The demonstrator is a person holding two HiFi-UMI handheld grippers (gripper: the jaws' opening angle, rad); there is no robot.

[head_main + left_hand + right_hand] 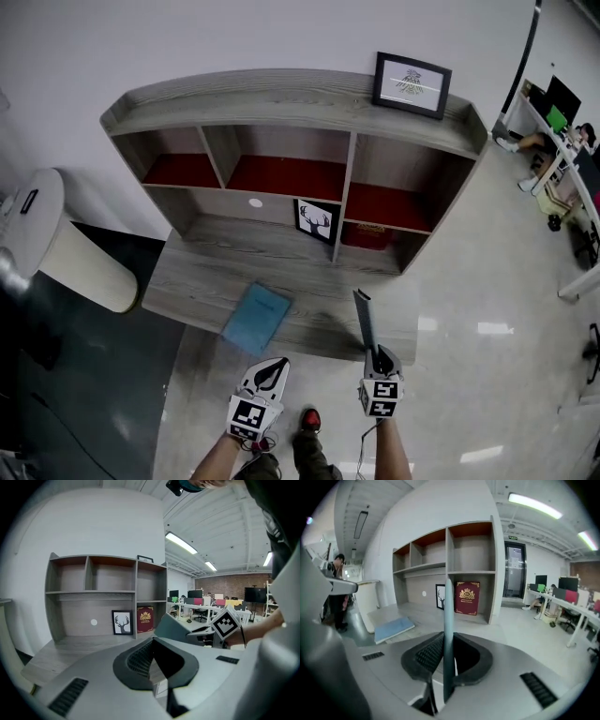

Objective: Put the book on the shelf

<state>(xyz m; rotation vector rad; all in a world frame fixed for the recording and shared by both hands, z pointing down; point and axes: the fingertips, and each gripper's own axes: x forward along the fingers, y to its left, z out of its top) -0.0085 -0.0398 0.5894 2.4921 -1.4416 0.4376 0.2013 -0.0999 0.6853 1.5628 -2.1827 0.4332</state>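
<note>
The wooden shelf unit [281, 103] fills the upper middle of the head view, its top row split into three open compartments with red floors. Below it the grey wood-grain worktop [202, 267] runs toward the bottom of the frame. A white cylindrical bin [80, 262] stands at the left edge, just beside the worktop's end.

A blue book [256, 319] lies flat near the worktop's front edge, left of centre, with its near corner jutting past that edge. A slate-grey book [364, 321] stands on edge right of centre over the front of the worktop, well apart from the blue one; whether its far end touches the wood cannot be told. A red book [468, 598] stands upright in the lower right compartment.

The right gripper [378, 358] sits at the bottom right, and its fingers are clamped on the slate-grey book's near end, the thin cover running straight up between them in the right gripper view. The left gripper [276, 365], at the bottom centre-left, hangs just below the blue book with its fingers closed together on nothing.

A framed picture [412, 84] leans on the unit's top board at the upper right. A smaller deer print [317, 219] stands on the worktop against the divider, just left of the red book
</note>
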